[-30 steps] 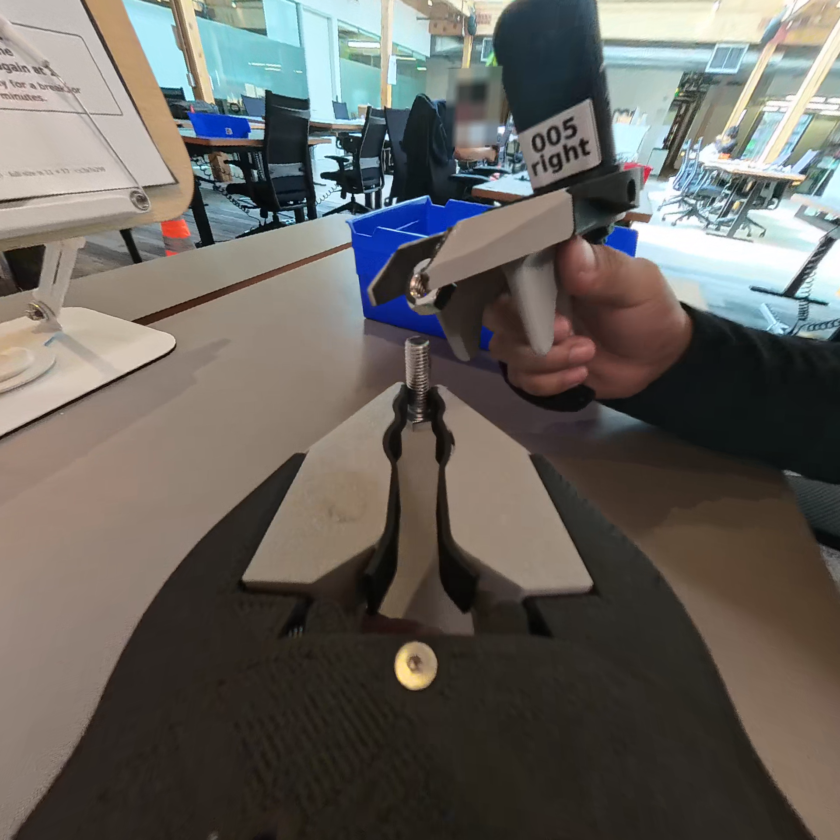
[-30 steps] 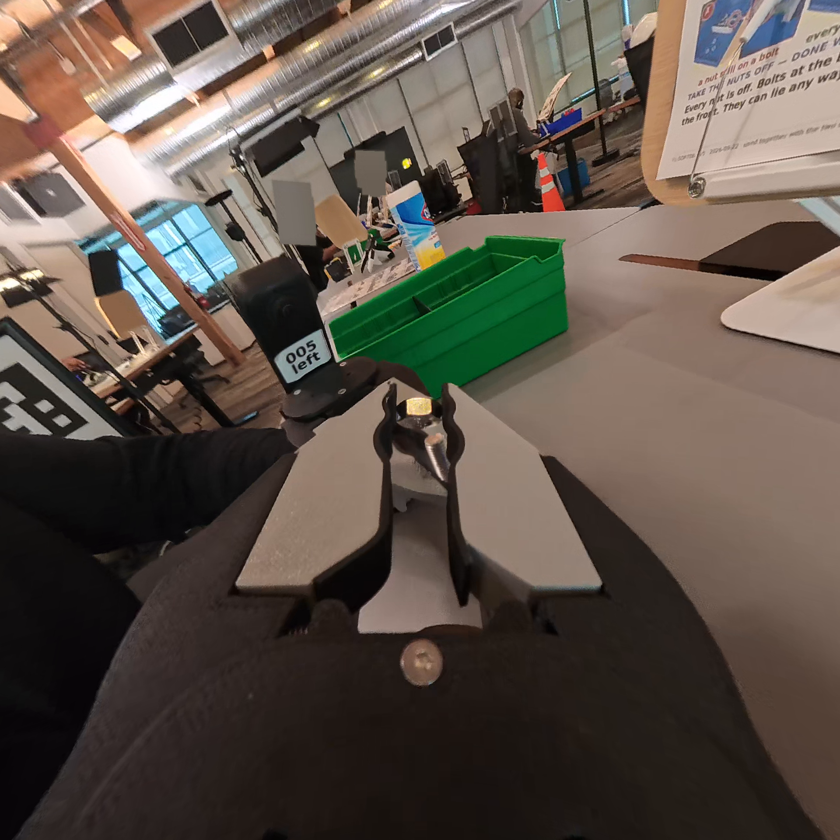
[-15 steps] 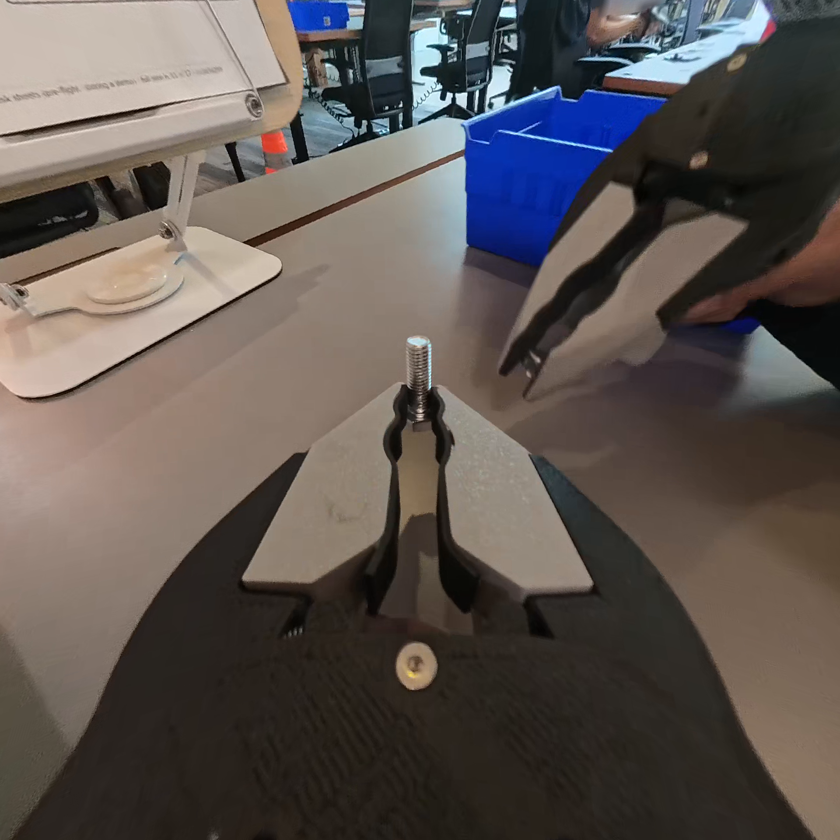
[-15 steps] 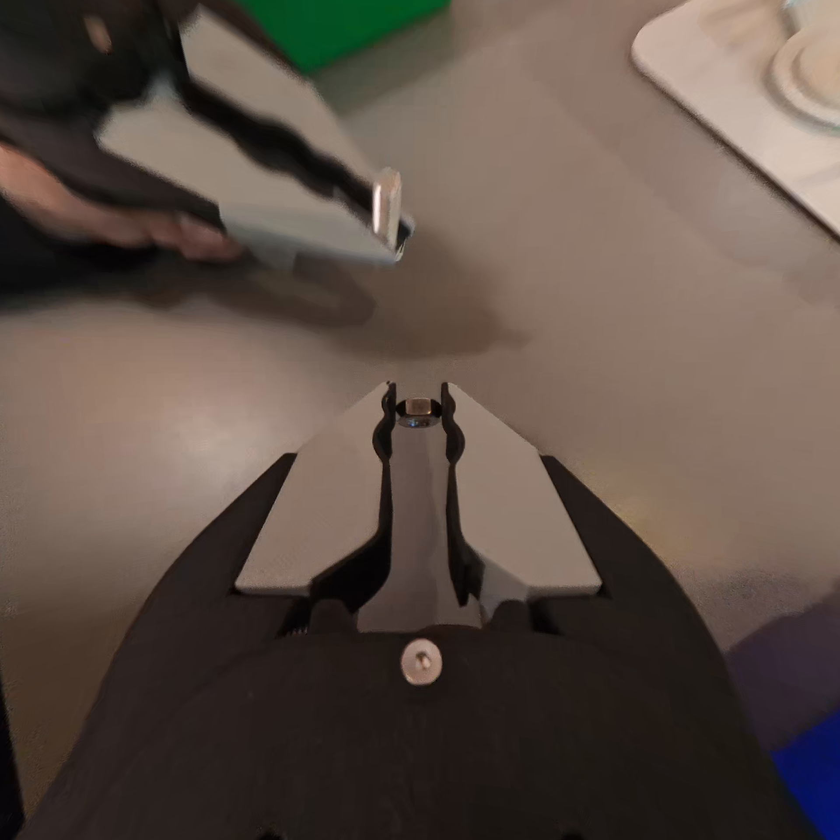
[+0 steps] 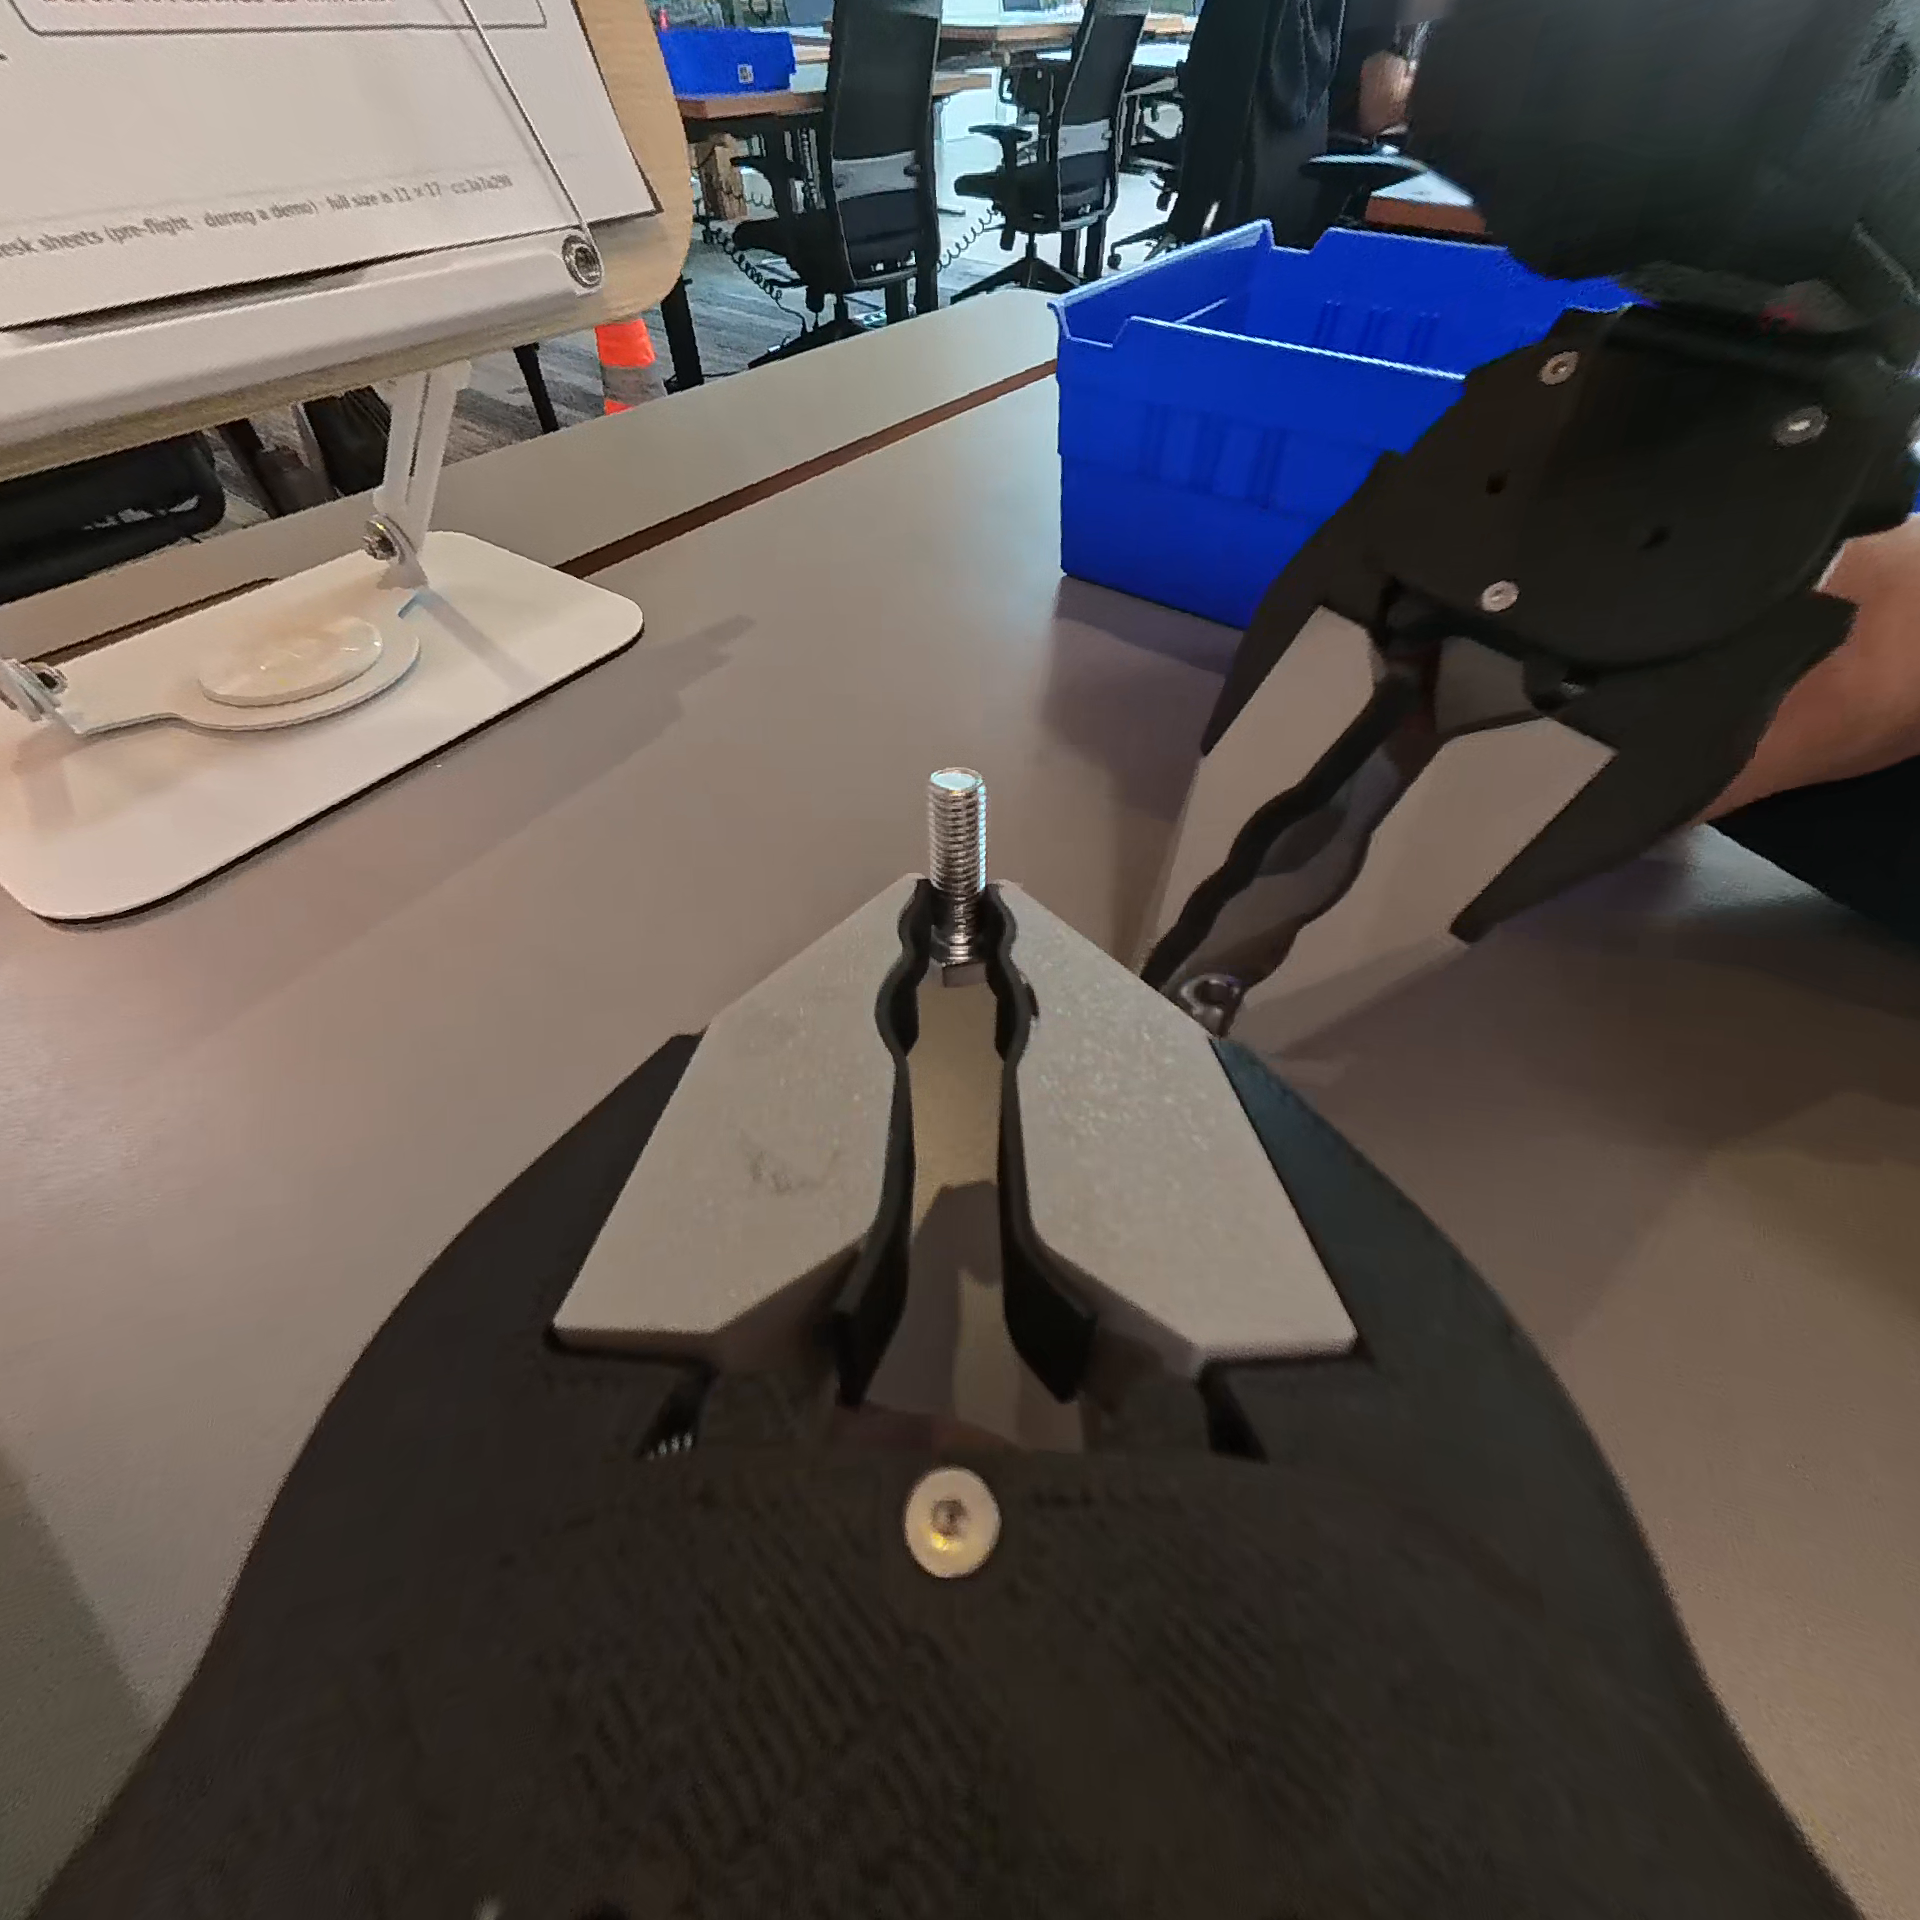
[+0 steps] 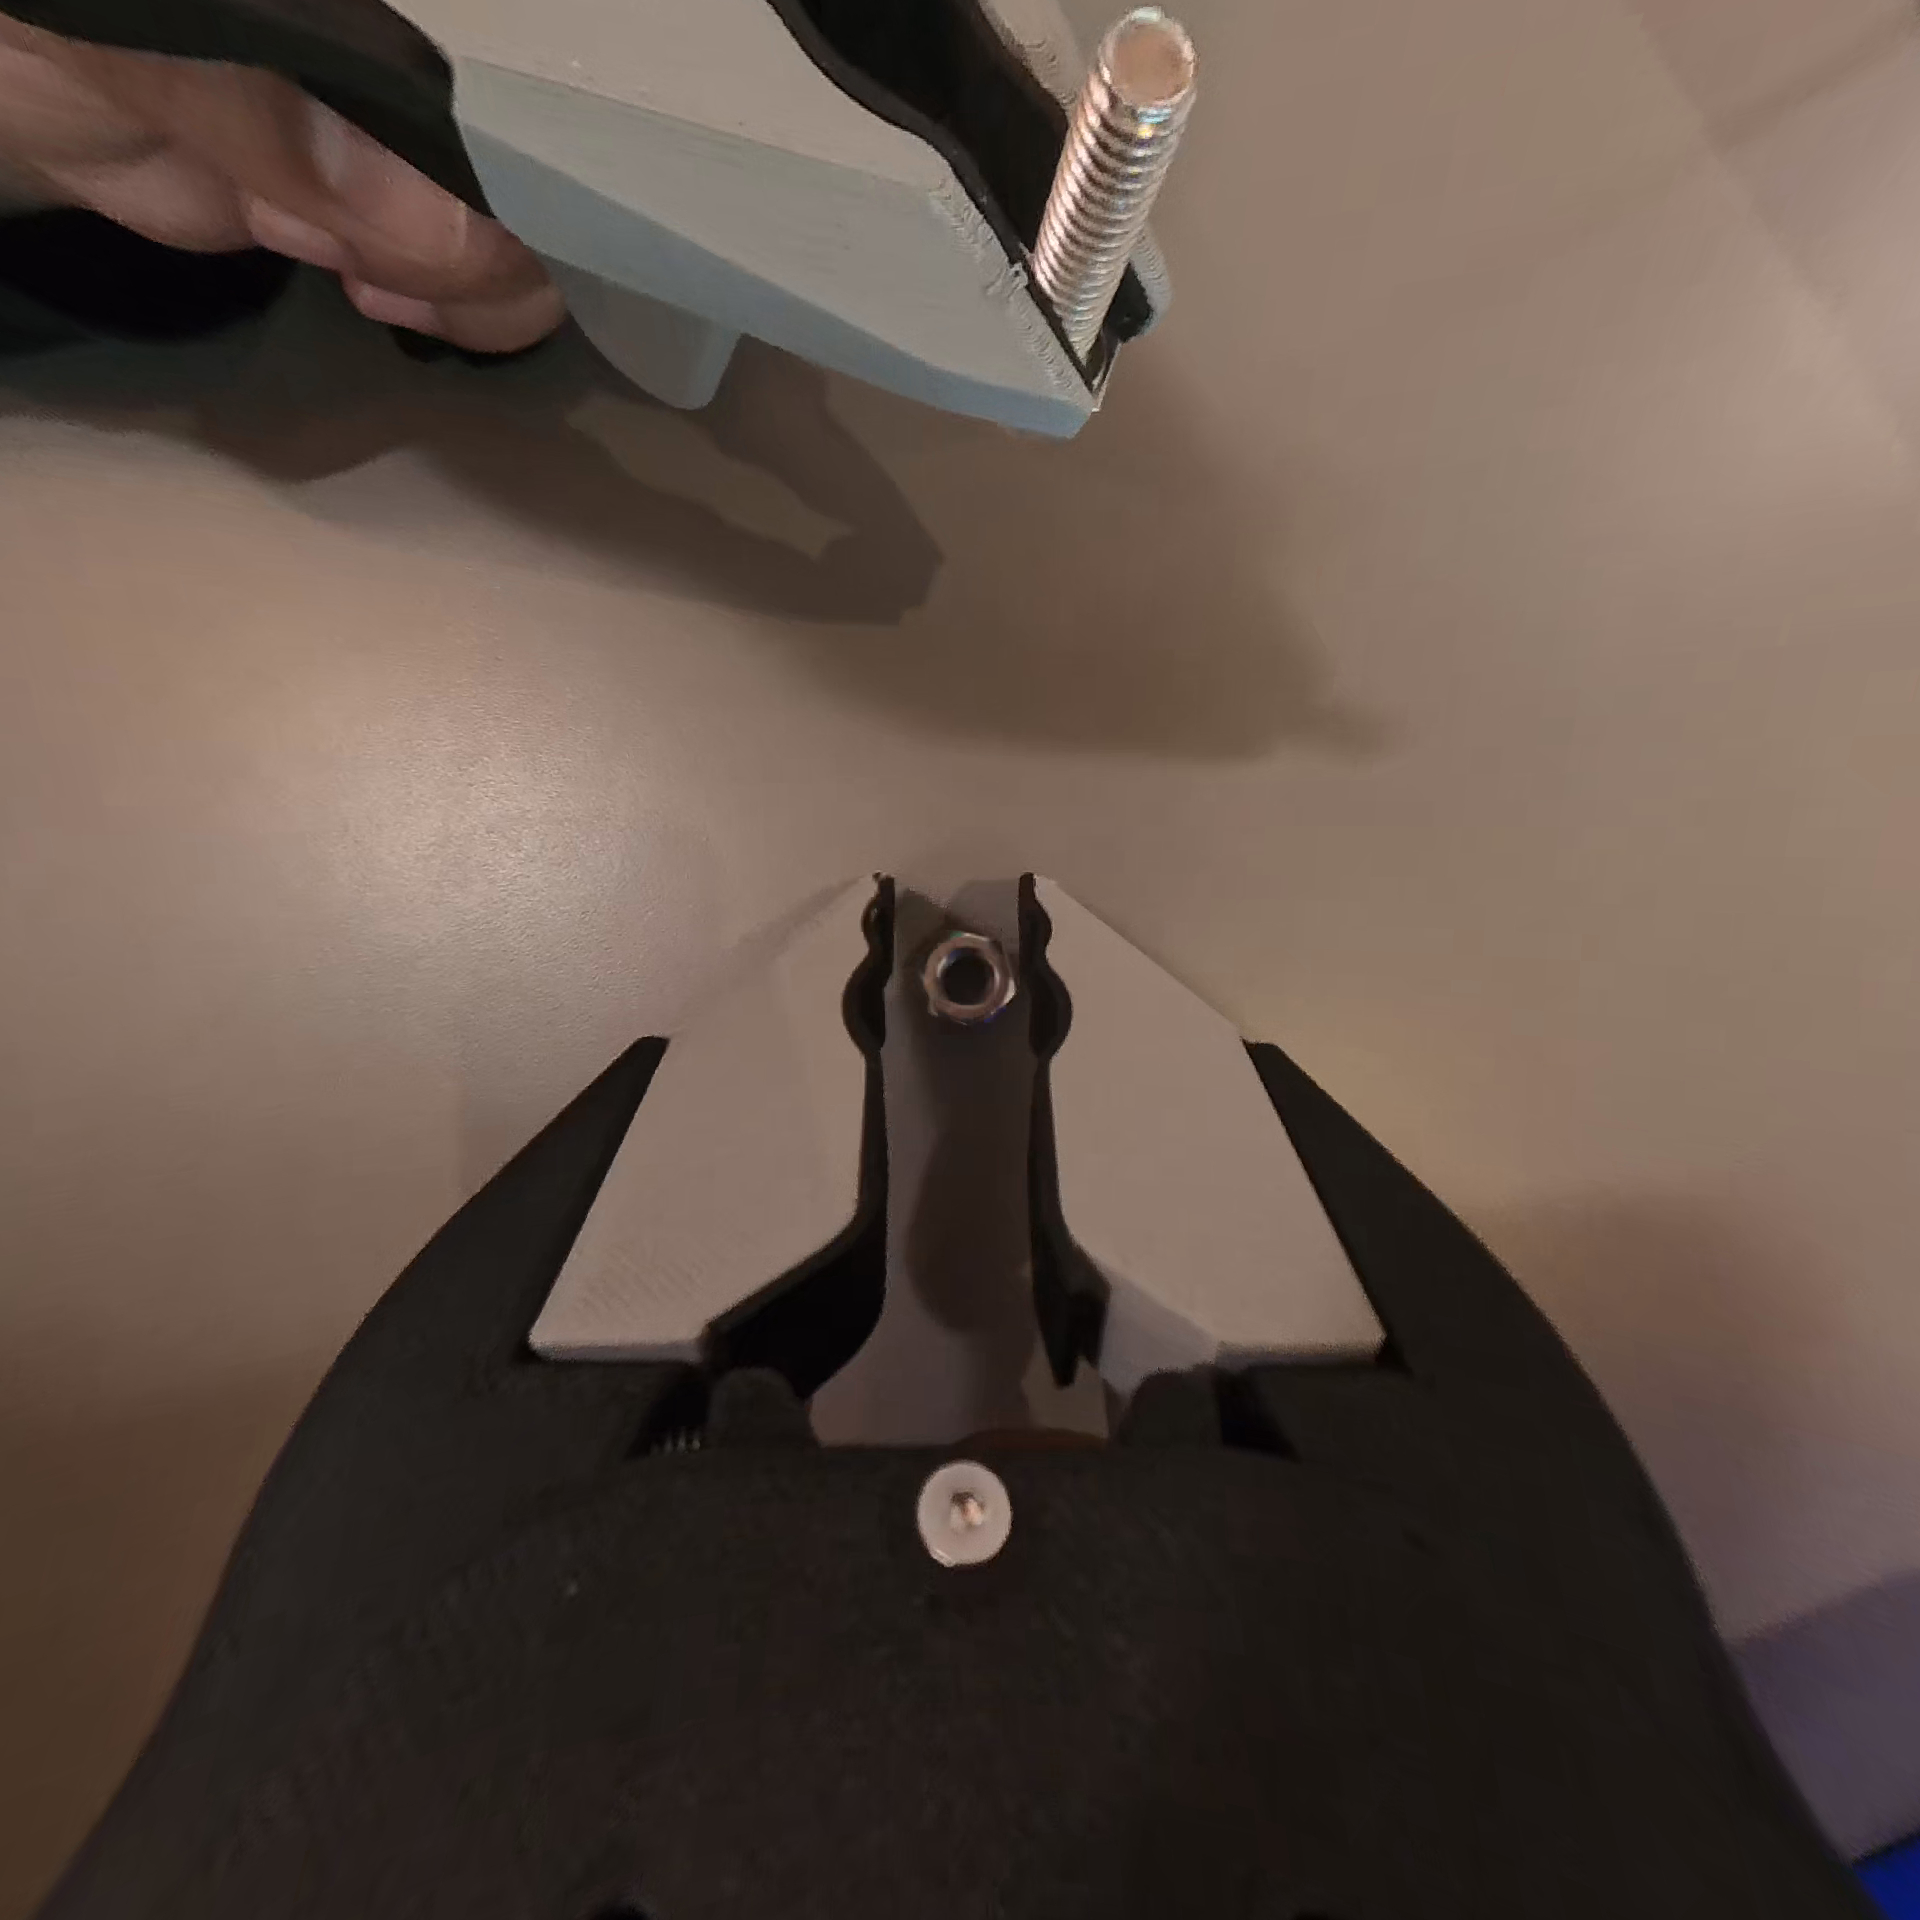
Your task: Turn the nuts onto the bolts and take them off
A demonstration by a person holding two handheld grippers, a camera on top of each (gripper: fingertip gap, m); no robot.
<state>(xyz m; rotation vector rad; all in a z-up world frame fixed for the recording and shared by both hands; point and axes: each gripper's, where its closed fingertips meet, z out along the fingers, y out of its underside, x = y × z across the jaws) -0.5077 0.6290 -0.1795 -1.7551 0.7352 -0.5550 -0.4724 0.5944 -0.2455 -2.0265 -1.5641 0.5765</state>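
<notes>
You are clamping the bolt [image 5: 956,847] upright in your left hand-held gripper [image 5: 956,940]; your right hand-held gripper [image 6: 954,935] is releasing the nut [image 6: 968,977] onto the table [image 6: 416,779], where it risks rolling away.

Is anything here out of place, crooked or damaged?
Nothing stands out. The bolt stands upright in the left tongs. The nut sits between the tips of the right tongs, close to the table, apart from the bolt.

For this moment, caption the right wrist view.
Right gripper sets nut on table; left gripper holds bolt.
</notes>
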